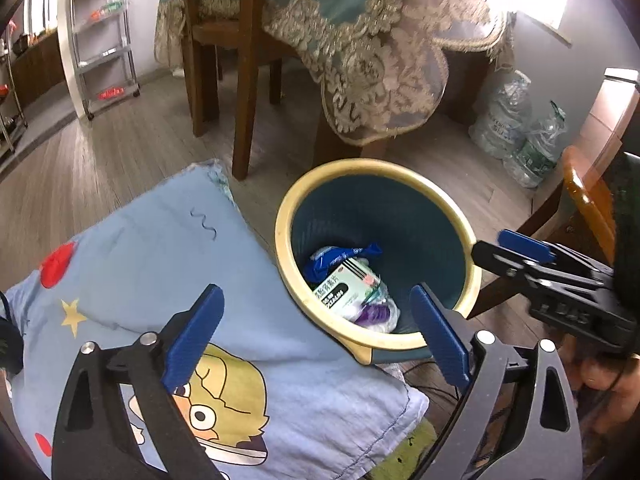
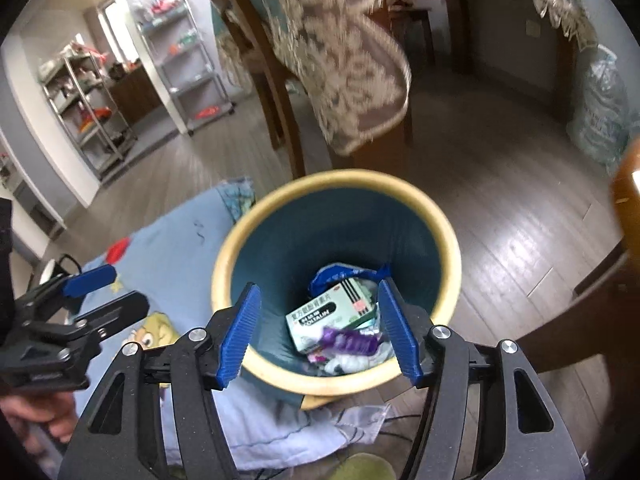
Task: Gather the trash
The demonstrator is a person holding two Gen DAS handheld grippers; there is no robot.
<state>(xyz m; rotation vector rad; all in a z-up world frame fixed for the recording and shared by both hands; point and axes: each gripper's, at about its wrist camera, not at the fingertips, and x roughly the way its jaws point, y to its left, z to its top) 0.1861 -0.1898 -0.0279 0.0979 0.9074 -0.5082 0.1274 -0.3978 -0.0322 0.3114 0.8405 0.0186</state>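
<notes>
A teal bin with a cream rim (image 1: 468,236) (image 2: 448,220) stands on the wood floor beside a blue cartoon-print pillow (image 1: 152,264) (image 2: 172,240). Inside the bin lie a green-and-white box (image 1: 348,284) (image 2: 332,316), a blue wrapper (image 1: 340,256) (image 2: 340,272) and a purple wrapper (image 2: 352,340). My left gripper (image 1: 316,336) is open over the pillow's edge and the bin's near rim, with nothing between its blue pads. Above the bin's mouth my right gripper (image 2: 320,328) is open and grips nothing. It also shows at the right of the left wrist view as the right gripper (image 1: 516,252).
A wooden chair (image 1: 244,64) and a table under a lace-trimmed cloth (image 1: 360,48) stand just behind the bin. Large clear water bottles (image 1: 520,128) sit by the wall at right. Metal shelving (image 1: 104,36) stands at far left. A hand (image 2: 36,412) holds the left gripper.
</notes>
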